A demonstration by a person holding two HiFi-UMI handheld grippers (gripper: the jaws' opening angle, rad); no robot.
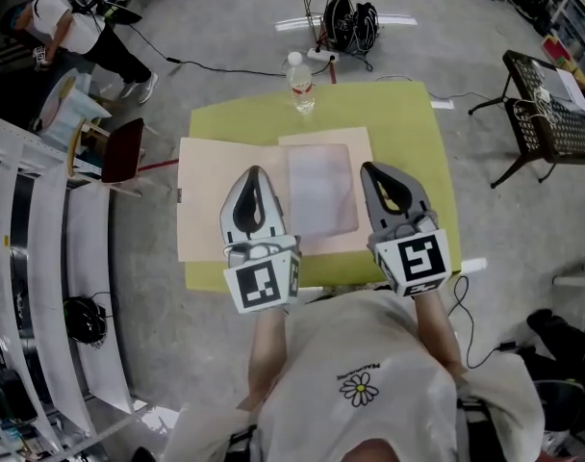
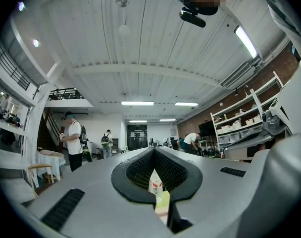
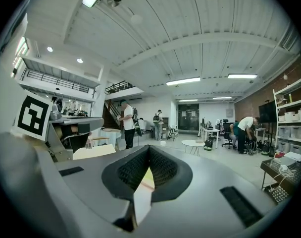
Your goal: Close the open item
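Two items are concerning me on this bench (image 1: 408, 123), both logged against the folder (image 1: 220, 205).

1. Folder, buff card: it is lying opened flat, both leaves spread on the green top. It is holding one pale sheet (image 1: 321, 189), which is sitting on its right leaf; I cannot tell whether the sheet is fastened.
2. Bottle (image 1: 299, 82), clear, cap on: it is standing upright just beyond the folder's far edge. I cannot make out its fill level.

Left gripper (image 1: 255, 169): it is hovering over the folder's near edge at the left leaf, jaws pressed together on nothing.
Right gripper (image 1: 369, 166): it is hovering at the folder's right edge, jaws likewise together and empty.

Risks I am weighing:
- With the jaws together, I am likely to shove a leaf instead of lifting it, and the whole folder would be sliding toward the bottle and tipping it.
- If the sheet is loose, swinging a leaf over quickly may be dragging it out or creasing it.
- Thin card lying flat is giving the jaws little edge to catch.
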